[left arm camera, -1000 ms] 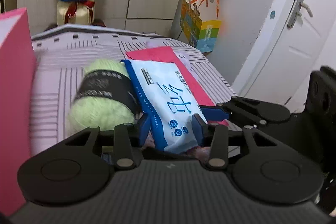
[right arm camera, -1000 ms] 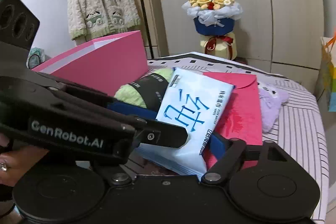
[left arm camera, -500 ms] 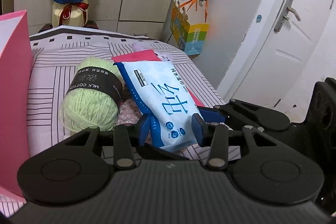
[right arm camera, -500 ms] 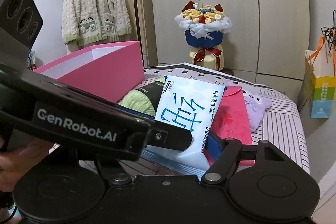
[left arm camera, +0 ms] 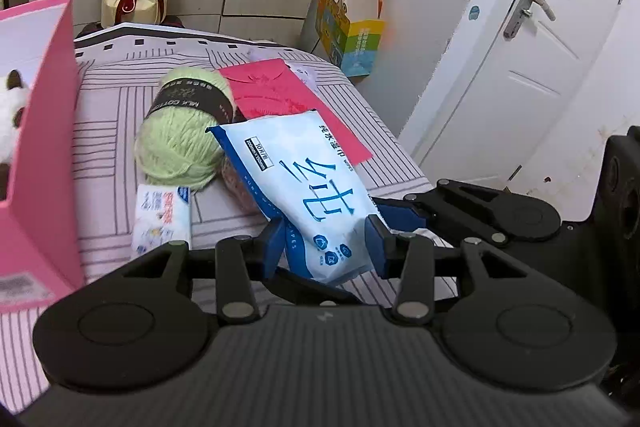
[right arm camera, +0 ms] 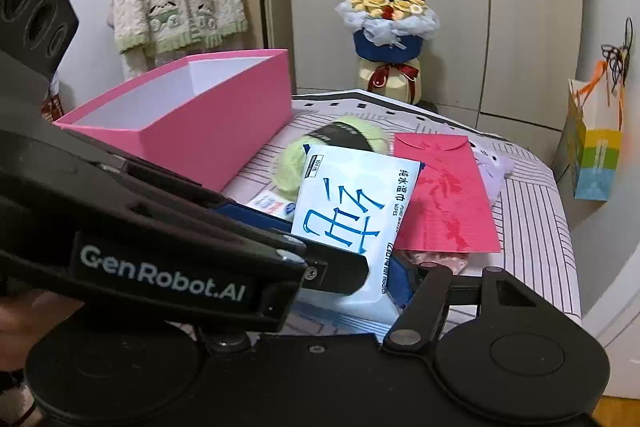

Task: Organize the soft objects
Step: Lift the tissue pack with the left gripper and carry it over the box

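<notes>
Wipes (left arm camera: 316,195), marked "WIPES", we grip in our left gripper (left arm camera: 326,241); our right gripper (right arm camera: 372,279), under "GenRobot.AI", has been closing round them; yarn (left arm camera: 180,143) reads "MILK COTTON".

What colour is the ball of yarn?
Light green yarn ball with a dark label band, clearest in the left wrist view.

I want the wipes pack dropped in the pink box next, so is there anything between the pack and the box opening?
Nothing visible blocks it. The wipes pack is held up off the bed in the left tongs, and the pink box stands open-topped to its left. The green yarn ball and small tissue packet lie lower, on the bed.
</notes>
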### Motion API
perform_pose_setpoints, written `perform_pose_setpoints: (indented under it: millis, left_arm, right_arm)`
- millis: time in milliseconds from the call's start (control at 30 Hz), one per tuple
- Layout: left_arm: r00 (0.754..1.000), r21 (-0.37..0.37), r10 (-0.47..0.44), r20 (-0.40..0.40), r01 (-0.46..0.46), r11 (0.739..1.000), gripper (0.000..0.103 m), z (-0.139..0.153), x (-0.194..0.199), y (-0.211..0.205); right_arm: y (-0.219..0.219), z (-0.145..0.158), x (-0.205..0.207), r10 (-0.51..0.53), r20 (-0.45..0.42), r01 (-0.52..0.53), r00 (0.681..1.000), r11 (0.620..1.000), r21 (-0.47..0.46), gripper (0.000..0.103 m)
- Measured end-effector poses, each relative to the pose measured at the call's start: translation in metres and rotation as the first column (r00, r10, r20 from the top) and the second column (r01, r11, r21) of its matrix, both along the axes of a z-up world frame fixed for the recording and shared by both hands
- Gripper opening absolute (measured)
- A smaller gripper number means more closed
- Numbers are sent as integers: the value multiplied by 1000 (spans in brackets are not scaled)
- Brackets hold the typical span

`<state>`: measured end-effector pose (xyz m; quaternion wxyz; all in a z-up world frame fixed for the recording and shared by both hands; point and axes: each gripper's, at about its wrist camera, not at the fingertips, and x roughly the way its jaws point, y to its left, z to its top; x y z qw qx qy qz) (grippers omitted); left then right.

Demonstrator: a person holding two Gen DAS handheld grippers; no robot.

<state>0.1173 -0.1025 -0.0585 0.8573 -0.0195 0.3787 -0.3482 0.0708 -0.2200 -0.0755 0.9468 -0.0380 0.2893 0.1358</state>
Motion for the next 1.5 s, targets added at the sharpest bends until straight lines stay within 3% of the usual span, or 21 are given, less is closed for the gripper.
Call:
perform_pose_setpoints:
  millis: [467,800,1100,1300,1500]
  left_arm:
    - [997,-17,-52,-61,51,999,43,45,-46,50]
    - [999,30,-9,-40,10,1000,43,84,-64,95]
    - [996,27,85,36,-86,996,44,109,-52,144]
    - [986,2,157,54,-158,987,45,111,-22,171]
    - [977,-14,207,59,-206,978,45,105,18,185]
  right_arm:
    - [52,47,-55,43,-28,-46,999,994,-100,71]
    - [99,79,-67,132,4,-131,991,987,-95,71]
    - [136,96,-43,212,72,-209,975,977,-47,72]
    - [146,93,-2,258,106,-263,960,964,41,72]
    - [154,86,48,279,88,-288,956,951,109,72]
